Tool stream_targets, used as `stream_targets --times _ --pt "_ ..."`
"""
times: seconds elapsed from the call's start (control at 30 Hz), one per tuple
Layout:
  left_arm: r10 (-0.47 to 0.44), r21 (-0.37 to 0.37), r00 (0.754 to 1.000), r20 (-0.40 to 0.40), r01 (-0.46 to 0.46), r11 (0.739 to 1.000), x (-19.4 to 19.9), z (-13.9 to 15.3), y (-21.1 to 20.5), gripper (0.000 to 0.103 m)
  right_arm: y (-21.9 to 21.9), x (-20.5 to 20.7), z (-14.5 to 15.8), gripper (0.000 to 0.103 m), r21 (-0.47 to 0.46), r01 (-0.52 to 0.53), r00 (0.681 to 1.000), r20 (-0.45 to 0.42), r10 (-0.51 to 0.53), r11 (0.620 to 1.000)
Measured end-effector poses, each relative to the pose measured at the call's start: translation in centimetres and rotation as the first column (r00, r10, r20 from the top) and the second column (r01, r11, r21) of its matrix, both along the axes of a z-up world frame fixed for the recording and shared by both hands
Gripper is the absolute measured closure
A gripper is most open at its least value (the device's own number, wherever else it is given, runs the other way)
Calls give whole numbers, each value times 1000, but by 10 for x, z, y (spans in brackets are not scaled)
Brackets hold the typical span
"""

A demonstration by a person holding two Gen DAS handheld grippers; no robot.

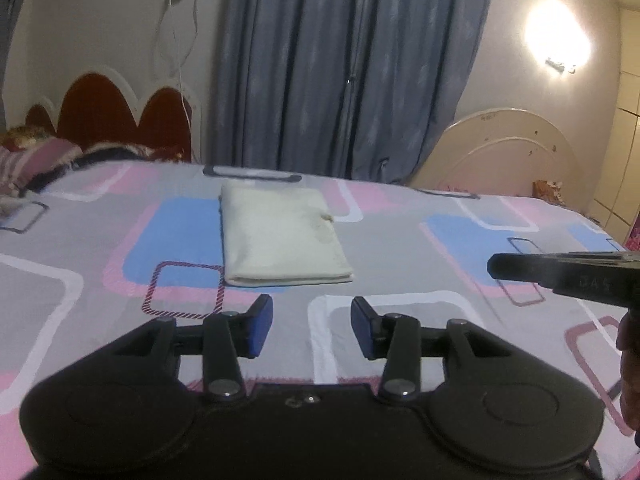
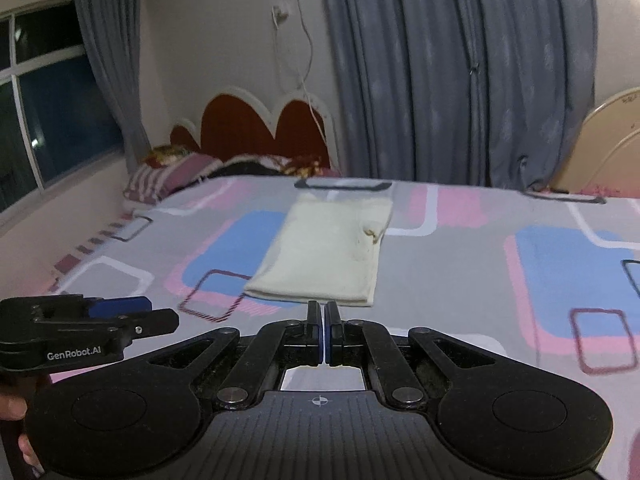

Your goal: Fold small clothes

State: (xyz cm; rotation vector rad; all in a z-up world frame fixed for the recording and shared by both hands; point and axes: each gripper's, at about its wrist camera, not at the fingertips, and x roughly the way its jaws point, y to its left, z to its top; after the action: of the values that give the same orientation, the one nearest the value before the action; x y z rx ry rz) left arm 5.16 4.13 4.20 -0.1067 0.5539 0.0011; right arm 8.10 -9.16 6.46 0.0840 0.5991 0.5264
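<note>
A cream-white small garment [image 1: 280,236] lies folded into a neat rectangle on the patterned bedsheet [image 1: 400,248]; it also shows in the right wrist view [image 2: 328,256]. My left gripper [image 1: 312,328] is open and empty, just short of the garment's near edge. My right gripper [image 2: 323,324] is shut with nothing between its pads, also just short of the garment's near edge. The right gripper shows from the side in the left wrist view [image 1: 496,266], and the left gripper in the right wrist view [image 2: 160,312].
The bed has a red and white headboard [image 1: 120,116] with pillows and blankets [image 1: 48,160] at the far left. Grey-blue curtains [image 1: 340,68] hang behind. A cream footboard [image 1: 500,152] stands at the right. A window [image 2: 48,120] is at the left.
</note>
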Motion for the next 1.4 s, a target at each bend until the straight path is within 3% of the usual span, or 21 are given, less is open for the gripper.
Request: stream_targets --times 0.03,0.07,0.1,0.13,0.17,0.2,0.23,0.27,0.3,0.37,0.5,0.83,1.4 --pt "8 3 1000 9 -8 1000 -9 3 -3 54 -4 -12 5 101 -1 4 1000 3 -4 1000" --pt "17 8 1000 19 -17 1000 -16 5 -5 42 -7 -20 7 101 -2 8 1000 4 -8 1000" --pt "39 18 998 43 -40 999 -27 9 -10 21 -10 -29 10 101 0 11 1000 4 -11 1000" --pt "61 33 996 69 -63 997 -35 13 -13 8 -12 -37 12 101 -2 17 1000 3 -17 1000" --pt "86 68 989 118 -95 993 -48 17 -21 1 -14 -46 13 100 -22 33 999 6 -33 999" --pt "83 98 985 150 -98 990 -58 21 -27 0 -14 -53 14 83 -50 62 998 11 -61 997" --pt "63 123 985 163 -83 989 -67 25 -32 0 -16 -62 16 17 -70 111 994 21 -109 991" --pt "55 130 985 163 -76 989 -74 28 -37 0 -20 -72 17 4 -60 146 988 66 -142 988" --pt "58 128 984 165 -80 988 -80 30 -39 0 -21 -80 17 0 -63 143 986 98 -137 988" --pt "65 116 984 168 -85 990 -91 33 -43 0 -20 -91 17 0 -91 137 986 105 -127 986" --pt "89 88 980 180 -106 991 -107 39 -48 0 -27 -110 18 0 -62 153 984 103 -146 986" --pt "109 86 974 199 -128 988 -131 47 -56 0 -44 -148 36 0 -40 164 977 148 -157 986" --pt "114 62 967 226 -131 989 -139 54 -61 0 -53 -168 54 0 -26 135 970 206 -127 990"
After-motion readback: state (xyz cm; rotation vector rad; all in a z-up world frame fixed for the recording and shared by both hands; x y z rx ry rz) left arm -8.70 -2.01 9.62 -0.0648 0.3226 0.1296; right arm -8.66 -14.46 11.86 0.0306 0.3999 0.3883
